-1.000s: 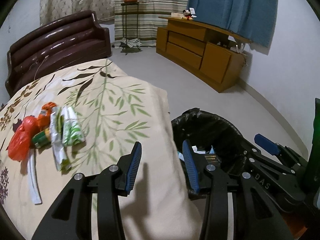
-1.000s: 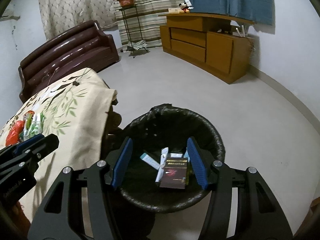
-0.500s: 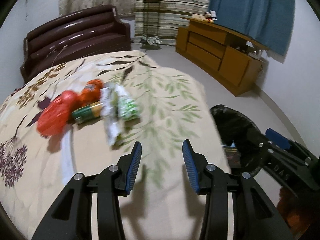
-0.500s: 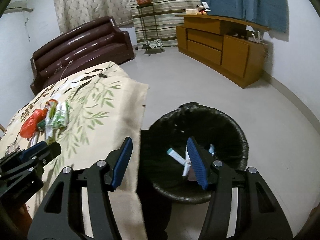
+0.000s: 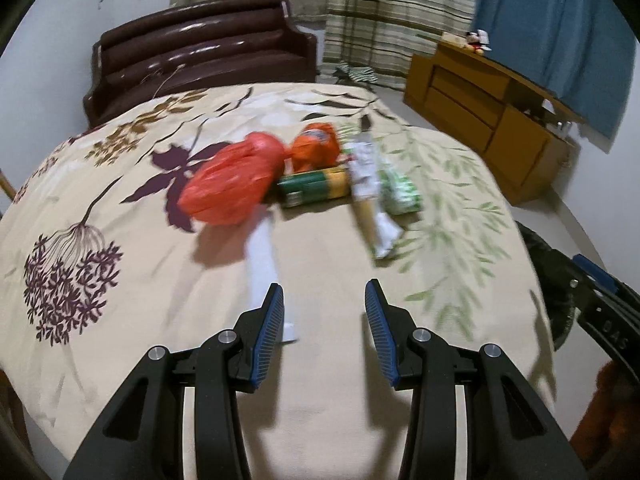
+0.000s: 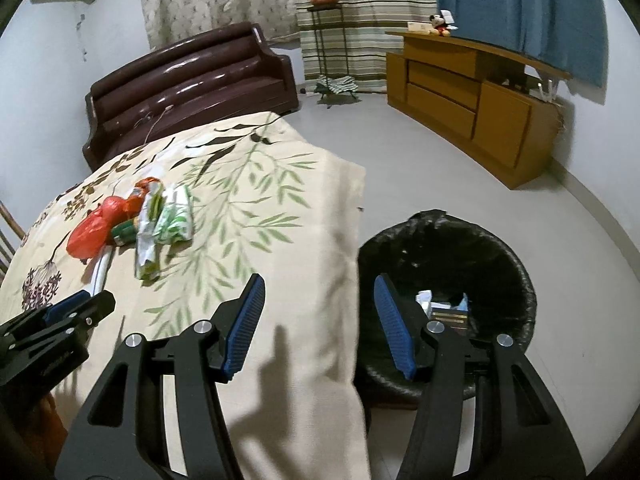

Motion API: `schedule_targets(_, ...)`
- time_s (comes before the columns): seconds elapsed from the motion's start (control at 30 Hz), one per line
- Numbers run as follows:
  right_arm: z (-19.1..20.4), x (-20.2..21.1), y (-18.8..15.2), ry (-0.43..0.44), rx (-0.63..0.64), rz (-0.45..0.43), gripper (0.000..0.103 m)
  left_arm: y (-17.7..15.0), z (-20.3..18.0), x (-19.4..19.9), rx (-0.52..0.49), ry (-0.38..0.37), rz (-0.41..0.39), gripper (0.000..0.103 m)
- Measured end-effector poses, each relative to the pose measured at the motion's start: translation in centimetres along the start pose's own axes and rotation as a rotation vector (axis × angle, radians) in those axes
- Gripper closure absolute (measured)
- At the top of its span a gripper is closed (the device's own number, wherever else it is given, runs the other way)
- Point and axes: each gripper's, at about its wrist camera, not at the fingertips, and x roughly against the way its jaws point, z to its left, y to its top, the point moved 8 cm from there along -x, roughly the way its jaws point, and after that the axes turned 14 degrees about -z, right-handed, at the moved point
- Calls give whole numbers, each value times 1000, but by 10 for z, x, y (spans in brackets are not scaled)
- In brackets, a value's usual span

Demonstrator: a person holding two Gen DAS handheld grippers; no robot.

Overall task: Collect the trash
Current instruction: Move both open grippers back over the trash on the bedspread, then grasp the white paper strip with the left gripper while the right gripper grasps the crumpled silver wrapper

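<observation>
Bedroom, as I see it through both wrist cameras: a bed (image 5: 360, 360) under a cream leaf-print cover, a dark brown sofa (image 5: 200, 60) beyond it, a wooden cabinet (image 6: 460, 92) against the far wall, blue and striped curtains behind.

Trash on the bed cover, grouped together: one red plastic bag (image 5: 232, 182), one orange wrapper (image 5: 316, 146) just behind it, one green-and-yellow packet (image 5: 314, 188), one long pale wrapper (image 5: 366, 188), one green-and-white wrapper (image 5: 400, 190), one white strip (image 5: 262, 264).

Bin (image 6: 500, 248) with black liner, on the floor beside the bed; a few boxes lie inside.

My left hand-held gripper (image 5: 324, 320) hovers above the cover short of the trash, jaws spread, nothing between them.

My right hand-held gripper (image 6: 320, 320) hangs over the bed edge by the bin, jaws spread, empty.
</observation>
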Motion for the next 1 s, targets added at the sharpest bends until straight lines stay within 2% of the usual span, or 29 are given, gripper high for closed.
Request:
schedule_targets(0.33,29,-9,-2,40,29,17,48,1,31,-13,40,37,26,60)
schedule_targets(0.6,41,-15,-5,62,37,30,48,1,35,-12,21,26,17,60)
schedule_targets(0.67,44,-16,-6,66,42,34,48,1,32,-12,10,10,14,68)
schedule_targets(0.7,45,-16,-6,68,44,34,48,1,32,-11,2,4,13,76)
schedule_targets(0.73,47,-16,-6,70,47,36,48,1,31,-11,-6,-4,13,81)
schedule_targets(1.0,57,-18,-7,81,59,41,48,-2,31,-6,-33,-37,10,83)
